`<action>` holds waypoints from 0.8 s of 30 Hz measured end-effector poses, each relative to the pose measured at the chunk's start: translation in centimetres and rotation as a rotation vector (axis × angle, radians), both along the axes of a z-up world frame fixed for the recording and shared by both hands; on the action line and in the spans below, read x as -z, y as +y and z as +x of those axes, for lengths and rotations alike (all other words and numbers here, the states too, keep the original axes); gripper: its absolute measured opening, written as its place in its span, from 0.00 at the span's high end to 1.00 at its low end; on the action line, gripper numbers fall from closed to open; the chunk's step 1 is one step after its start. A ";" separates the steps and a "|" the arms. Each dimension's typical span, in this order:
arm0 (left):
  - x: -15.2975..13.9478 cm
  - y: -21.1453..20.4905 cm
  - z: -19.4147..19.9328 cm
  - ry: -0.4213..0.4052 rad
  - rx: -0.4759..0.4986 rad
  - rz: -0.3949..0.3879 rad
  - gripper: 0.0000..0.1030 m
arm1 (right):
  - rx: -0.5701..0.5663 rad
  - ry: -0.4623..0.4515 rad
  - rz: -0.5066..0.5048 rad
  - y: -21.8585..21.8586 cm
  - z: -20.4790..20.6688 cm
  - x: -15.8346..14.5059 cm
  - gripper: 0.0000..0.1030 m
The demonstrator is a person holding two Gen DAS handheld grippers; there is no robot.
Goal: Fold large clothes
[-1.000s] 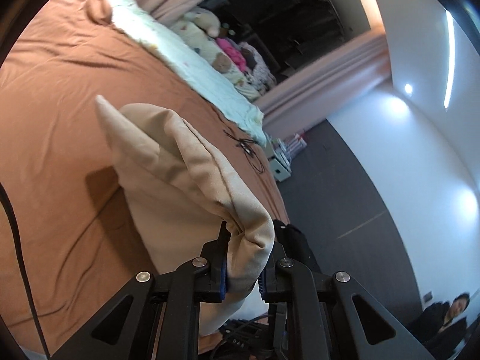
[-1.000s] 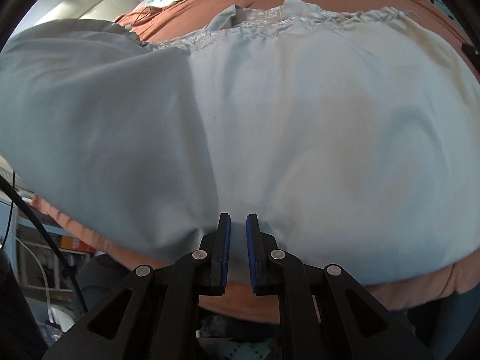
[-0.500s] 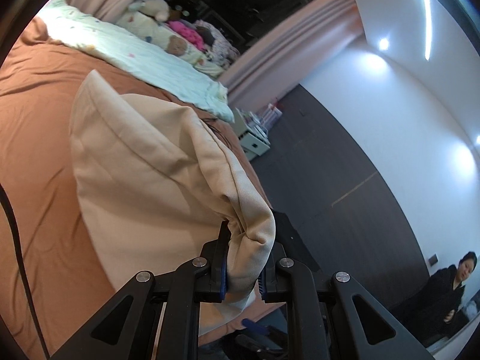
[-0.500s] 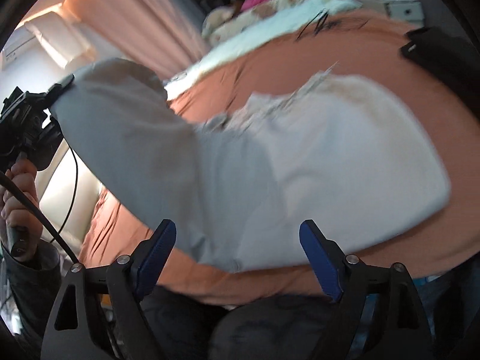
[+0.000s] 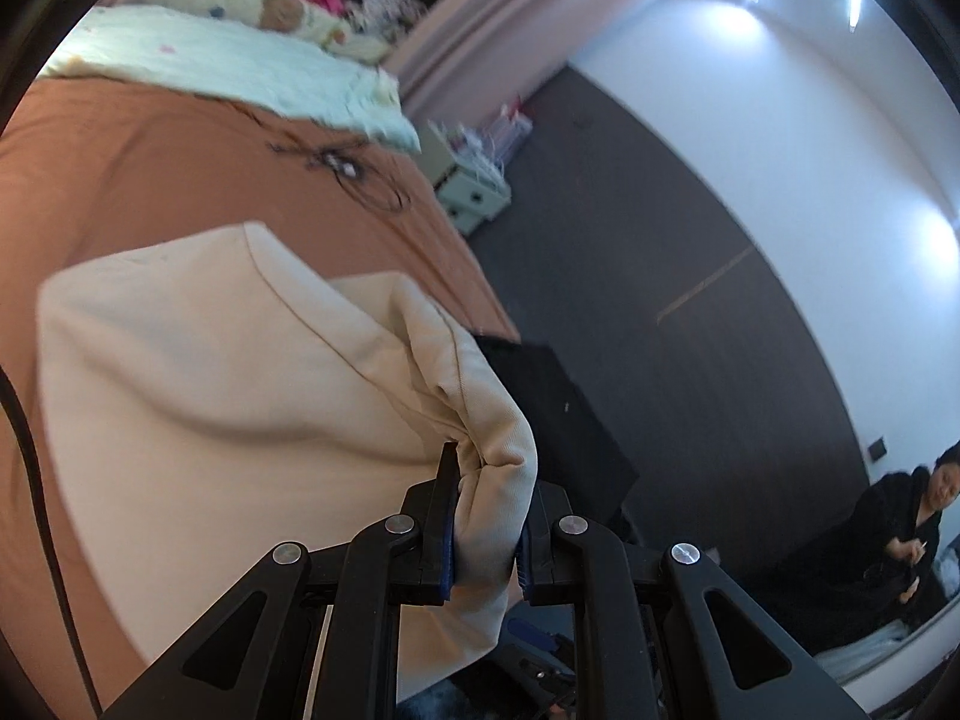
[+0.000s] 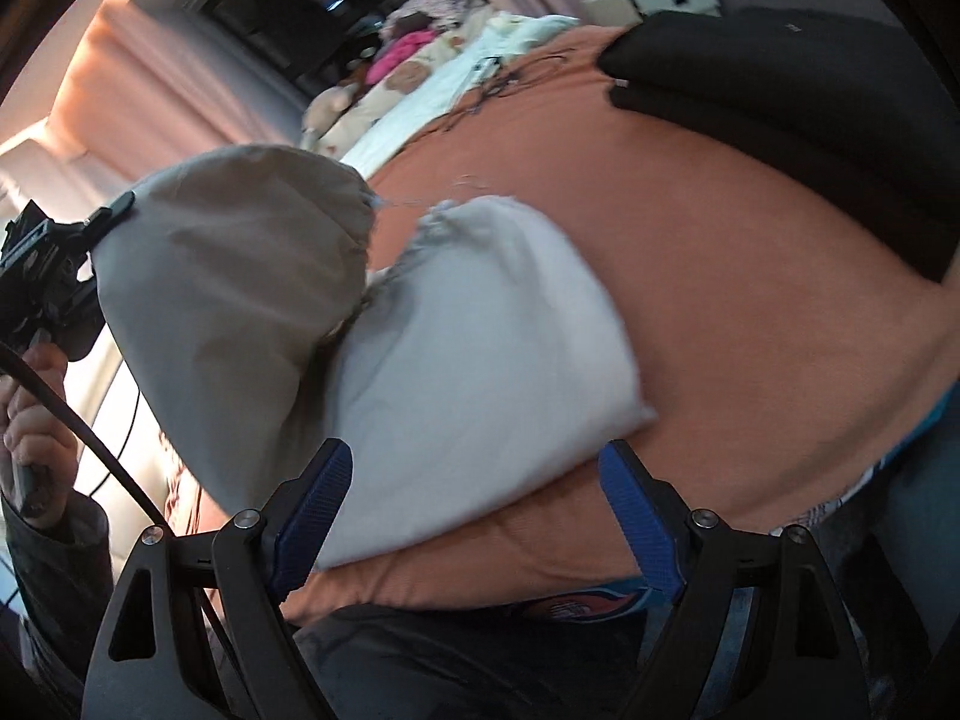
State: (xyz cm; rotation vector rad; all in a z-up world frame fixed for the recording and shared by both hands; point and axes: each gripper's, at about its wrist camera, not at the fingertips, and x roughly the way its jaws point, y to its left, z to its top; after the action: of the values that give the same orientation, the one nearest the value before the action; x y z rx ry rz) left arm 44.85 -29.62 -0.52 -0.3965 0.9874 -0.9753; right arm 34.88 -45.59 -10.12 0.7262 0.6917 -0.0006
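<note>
Right wrist view takes in the rust-brown bed cover (image 6: 750,312) first, filling the frame from 12 to 5 o'clock. On it, at centre, lies the pale garment (image 6: 480,372), its lower half flat on the cover and its upper half lifted toward 9 o'clock, where the left gripper (image 6: 117,207) pinches the raised edge. At 1 to 2 o'clock a black folded item (image 6: 798,90) rests on the cover near its far edge, well apart from the garment. A light green blanket (image 6: 444,90) and a heap of soft toys (image 6: 384,78) sit at 12 o'clock, against pink curtains (image 6: 150,78). The right gripper (image 6: 480,516) at 6 o'clock has its blue pads spread wide, holding nothing, with the garment's near edge just beyond them.

Left wrist view shows the same cover (image 5: 150,180) from 9 to 12 o'clock, with the garment (image 5: 228,396) looking cream and draping from centre down to 6 o'clock. The left gripper (image 5: 483,516) is clamped on a bunched fold of it. A dark floor (image 5: 690,312) spans 1 to 4 o'clock, and a seated person in black (image 5: 900,528) is at 4 o'clock. A thin dark cable (image 5: 360,180) lies on the cover at 11 o'clock.
</note>
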 end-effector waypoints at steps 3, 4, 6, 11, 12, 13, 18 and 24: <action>2.8 -4.2 0.1 0.045 0.057 0.039 0.85 | 0.023 0.016 0.019 -1.1 -0.3 0.8 0.19; 3.5 -5.3 -0.1 0.055 0.071 0.050 0.85 | 0.028 0.021 0.019 -1.3 -0.7 0.7 0.19; 5.1 -7.7 -0.9 0.069 0.105 0.083 0.85 | 0.034 0.025 0.020 -1.8 -1.5 0.8 0.19; 8.3 -12.1 -2.4 0.108 0.183 0.181 0.74 | 0.047 0.020 0.038 -3.2 -2.7 0.2 0.19; 8.8 -12.8 -2.4 0.126 0.211 0.195 0.63 | 0.050 0.020 0.040 -3.4 -2.9 0.2 0.19; 9.3 -13.4 -2.6 0.144 0.244 0.203 0.56 | 0.052 0.019 0.046 -3.7 -3.1 0.0 0.19; 9.0 -12.5 -3.2 0.137 0.284 0.183 0.20 | 0.023 -0.008 0.071 -4.0 -2.8 -0.2 0.19; 7.5 -6.1 -3.1 0.056 0.165 0.238 0.19 | 0.017 -0.024 0.088 -4.1 -0.5 0.9 0.19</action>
State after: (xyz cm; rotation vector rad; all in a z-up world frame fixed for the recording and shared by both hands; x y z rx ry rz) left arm 41.77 -35.72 -8.06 -0.1459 1.1867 -0.9846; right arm 34.36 -49.66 -10.98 0.8158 0.6661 0.0228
